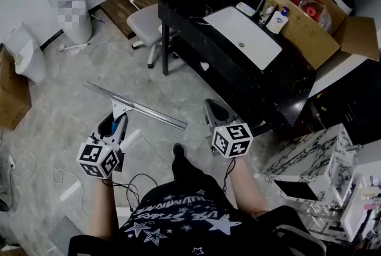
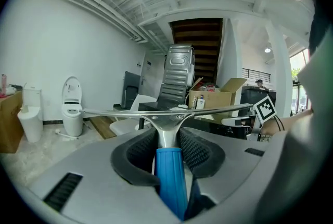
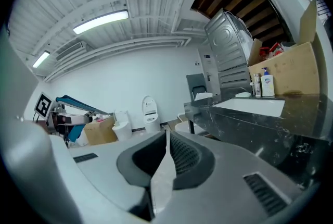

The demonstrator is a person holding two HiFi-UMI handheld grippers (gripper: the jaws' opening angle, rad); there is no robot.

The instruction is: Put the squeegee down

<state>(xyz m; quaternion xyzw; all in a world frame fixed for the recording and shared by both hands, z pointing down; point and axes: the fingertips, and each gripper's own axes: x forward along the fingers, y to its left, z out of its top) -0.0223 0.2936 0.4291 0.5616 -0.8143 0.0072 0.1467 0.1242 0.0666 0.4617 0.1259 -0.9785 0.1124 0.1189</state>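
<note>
I have the left gripper [image 2: 167, 137] clamped on the squeegee [image 2: 169, 176]. The blue handle runs back between the two black pads, which are pinched partway in against it, and the metal neck sticks out past the tips. The long metal blade [image 1: 149, 111] sits crosswise just beyond those tips, roughly level and up off the grey floor [image 1: 53, 106]. One end reaches out to this gripper's left. The other ends near the nose of the right gripper [image 3: 166, 135] without touching it. The squeegee is still in the left gripper's grip and not yet set down on anything.

The right gripper's jaws are drawn together, with the pads meeting at the tips. A pale sliver shows in the slit below where they meet, and I can't tell whether that is a thing or only the floor seen through the gap.

Ahead of the right gripper and off to its right stands a black marble counter [image 1: 190, 34] with a white basin [image 1: 244, 34] sunk into it. Beyond the basin are a soap bottle [image 1: 278, 21] and an open cardboard box [image 1: 309, 34].

Past the blade, ahead of the gap between the two grippers, is a white chair [image 1: 155, 16]. Far ahead of the left gripper and to its left, a white toilet [image 1: 80, 31] stands by the wall. Behind the left gripper a thin cable [image 1: 30, 168] trails on the floor.
</note>
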